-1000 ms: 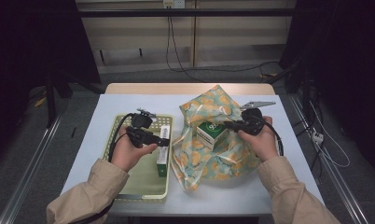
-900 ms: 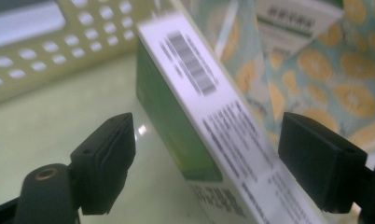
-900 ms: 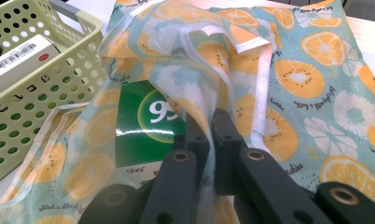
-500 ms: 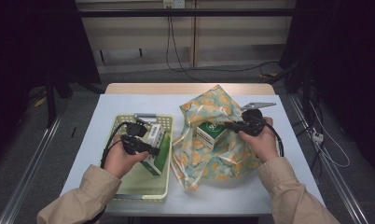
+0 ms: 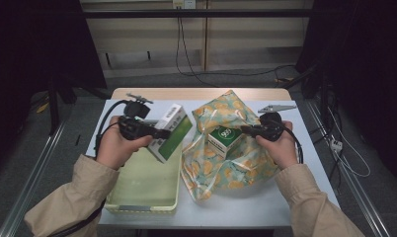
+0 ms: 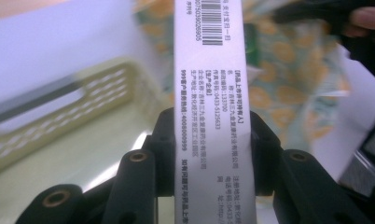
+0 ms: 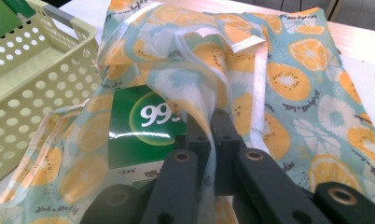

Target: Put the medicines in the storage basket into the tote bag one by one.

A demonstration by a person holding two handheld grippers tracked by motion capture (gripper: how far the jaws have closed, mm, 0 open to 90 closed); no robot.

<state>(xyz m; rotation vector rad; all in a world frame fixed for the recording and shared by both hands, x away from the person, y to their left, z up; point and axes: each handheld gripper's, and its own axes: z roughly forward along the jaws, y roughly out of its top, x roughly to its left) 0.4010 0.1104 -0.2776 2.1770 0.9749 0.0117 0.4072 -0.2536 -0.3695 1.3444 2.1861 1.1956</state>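
We clamp the medicine box [image 5: 170,132] in the left gripper [image 5: 159,134], jaws just closing; the right gripper [image 7: 209,122] pinches the bag [image 7: 288,93] open beside it for loading.

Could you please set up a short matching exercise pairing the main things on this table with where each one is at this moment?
Things:
1. green and white box
2. box marked 999
3. yellow-green basket
4. orange-print bag

Places or states:
A. inside the open bag
B. mouth pinched by the right gripper
C. gripped in the left gripper, above the basket
D. sitting on the table's left side

Pairs: 1-C, 2-A, 3-D, 4-B
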